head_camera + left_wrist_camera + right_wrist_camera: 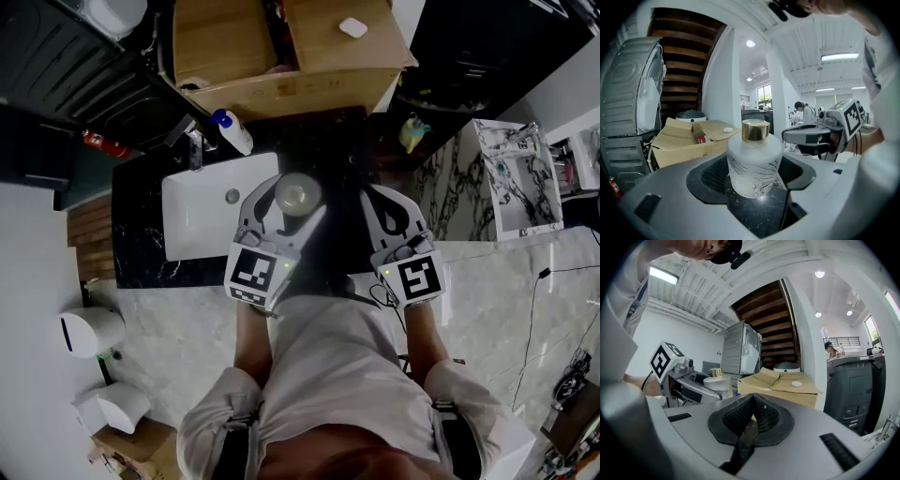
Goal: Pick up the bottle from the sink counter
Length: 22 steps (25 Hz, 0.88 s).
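A frosted white bottle (298, 197) with a gold cap stands upright between the jaws of my left gripper (295, 200), over the black sink counter (141, 220) just right of the basin. In the left gripper view both pads press the sides of the bottle (753, 161), so the left gripper (754, 174) is shut on it; whether its base still touches the counter I cannot tell. My right gripper (375, 199) hovers just to the right, shut with nothing in it; its pads meet in the right gripper view (753, 416). There the bottle (716, 383) shows at left.
A white sink basin (202, 220) with a faucet (197, 145) lies left of the bottle. A white pump bottle with a blue cap (232, 131) stands behind the basin. An open cardboard box (281, 47) sits at the back. A yellow figure (412, 131) is at the right.
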Each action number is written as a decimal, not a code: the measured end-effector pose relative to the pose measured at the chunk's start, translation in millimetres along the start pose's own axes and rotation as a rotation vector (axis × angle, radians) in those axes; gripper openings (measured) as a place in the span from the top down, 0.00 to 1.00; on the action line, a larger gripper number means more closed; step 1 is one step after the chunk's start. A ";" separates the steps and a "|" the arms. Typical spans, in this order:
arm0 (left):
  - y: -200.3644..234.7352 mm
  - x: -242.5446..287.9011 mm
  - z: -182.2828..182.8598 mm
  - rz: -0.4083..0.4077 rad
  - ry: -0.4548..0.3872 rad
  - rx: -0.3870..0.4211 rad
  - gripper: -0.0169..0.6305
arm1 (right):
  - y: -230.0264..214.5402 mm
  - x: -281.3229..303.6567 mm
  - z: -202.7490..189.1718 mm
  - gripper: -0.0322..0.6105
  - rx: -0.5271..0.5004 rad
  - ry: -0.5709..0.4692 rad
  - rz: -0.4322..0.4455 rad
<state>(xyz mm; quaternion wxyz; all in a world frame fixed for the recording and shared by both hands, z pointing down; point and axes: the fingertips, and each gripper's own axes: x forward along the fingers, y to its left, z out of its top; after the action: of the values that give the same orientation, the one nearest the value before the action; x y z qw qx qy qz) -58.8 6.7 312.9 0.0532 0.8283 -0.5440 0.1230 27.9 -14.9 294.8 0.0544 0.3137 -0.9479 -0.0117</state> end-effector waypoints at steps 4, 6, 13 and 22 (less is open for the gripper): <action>8.9 -14.8 7.3 0.024 -0.029 -0.016 0.48 | 6.9 -2.1 8.6 0.96 -0.017 -0.008 -0.002; 12.9 -18.3 11.5 0.028 -0.042 -0.018 0.48 | 8.0 -3.7 10.5 0.96 -0.016 0.001 -0.011; 26.8 -21.1 19.3 0.001 -0.062 -0.016 0.48 | 7.6 3.4 15.1 0.96 -0.037 0.011 -0.038; 48.9 -26.9 21.7 -0.027 -0.072 -0.001 0.48 | 25.6 26.8 25.7 0.96 -0.033 0.009 -0.041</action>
<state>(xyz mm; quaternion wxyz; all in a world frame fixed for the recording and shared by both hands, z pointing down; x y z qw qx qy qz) -110.5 6.1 282.7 0.0357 0.8394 -0.5344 0.0923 -11.5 -10.7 273.2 0.0638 0.3322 -0.9407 -0.0269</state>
